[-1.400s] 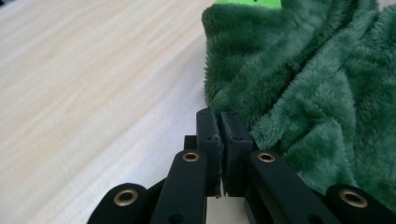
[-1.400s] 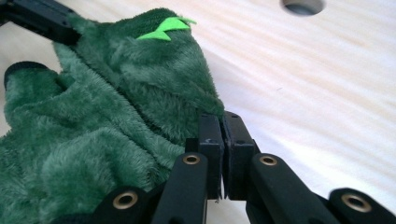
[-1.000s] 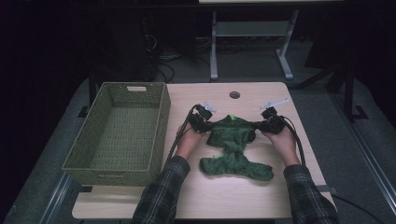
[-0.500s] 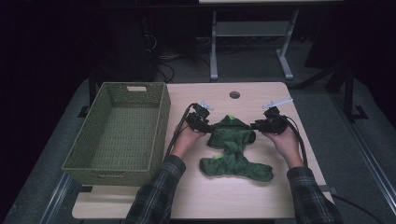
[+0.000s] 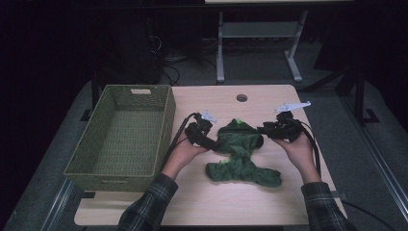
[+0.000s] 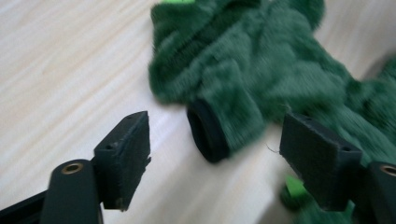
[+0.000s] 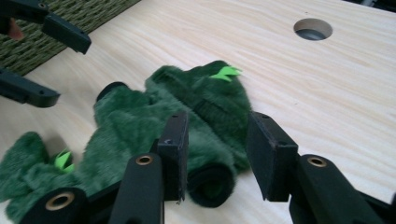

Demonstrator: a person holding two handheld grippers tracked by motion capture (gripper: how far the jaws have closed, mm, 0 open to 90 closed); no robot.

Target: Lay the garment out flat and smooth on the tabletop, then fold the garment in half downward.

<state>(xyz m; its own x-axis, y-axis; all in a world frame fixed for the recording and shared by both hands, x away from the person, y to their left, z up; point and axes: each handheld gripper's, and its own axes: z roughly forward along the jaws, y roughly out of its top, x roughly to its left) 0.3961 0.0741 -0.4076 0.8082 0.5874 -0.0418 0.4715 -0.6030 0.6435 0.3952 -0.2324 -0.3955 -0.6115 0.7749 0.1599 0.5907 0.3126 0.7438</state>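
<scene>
Lying flat on the tabletop (image 5: 288,202), the green fleece garment (image 5: 240,154) was flanked by both tongs. The left tongs (image 6: 215,158) had just been spread beside one sleeve cuff (image 6: 208,133); the right tongs (image 7: 217,156), likewise opened, straddled the other cuff (image 7: 210,184) unpinched.

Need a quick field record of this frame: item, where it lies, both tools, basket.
item: dark green fuzzy plush garment with black cuffs and bright green bits
item place: flat on the light wooden table, right of the basket
left tool: jaws just opened, apart from the black cuff between them
right tool: jaws just opened, straddling the other cuff, no squeeze seen
basket: olive woven rectangular basket, nothing inside
</scene>
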